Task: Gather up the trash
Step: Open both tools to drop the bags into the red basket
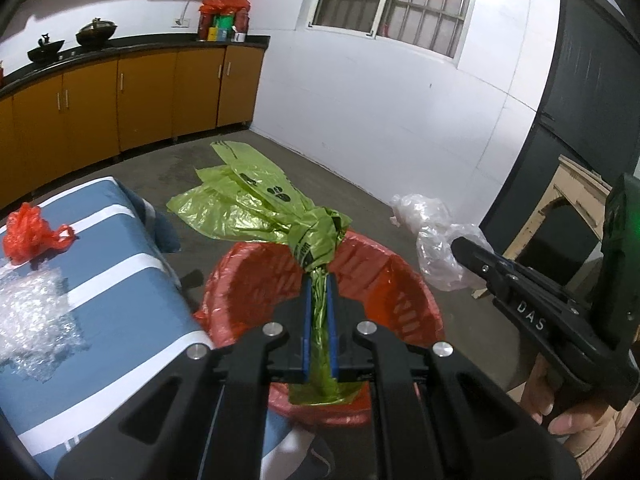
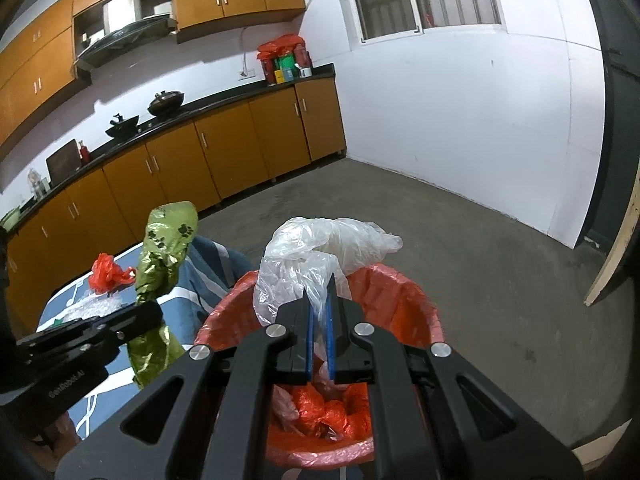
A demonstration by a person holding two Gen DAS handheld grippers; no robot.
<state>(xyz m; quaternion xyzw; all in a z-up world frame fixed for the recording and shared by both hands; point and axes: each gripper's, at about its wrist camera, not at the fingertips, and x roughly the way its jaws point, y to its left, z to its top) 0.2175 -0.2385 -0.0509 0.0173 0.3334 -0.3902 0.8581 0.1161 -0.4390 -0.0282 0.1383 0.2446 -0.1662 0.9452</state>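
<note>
Left claw (image 1: 319, 280) clamps a green bag (image 1: 256, 200); right claw (image 2: 319, 300) clamps a clear bag (image 2: 320, 248).

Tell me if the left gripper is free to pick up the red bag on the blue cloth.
Probably not yet: the left gripper is shut on the green bag. The red bag itself lies uncovered.

Home kitchen: orange cabinets (image 2: 224, 160), black countertop (image 2: 224, 106), woks (image 2: 166, 102).
</note>
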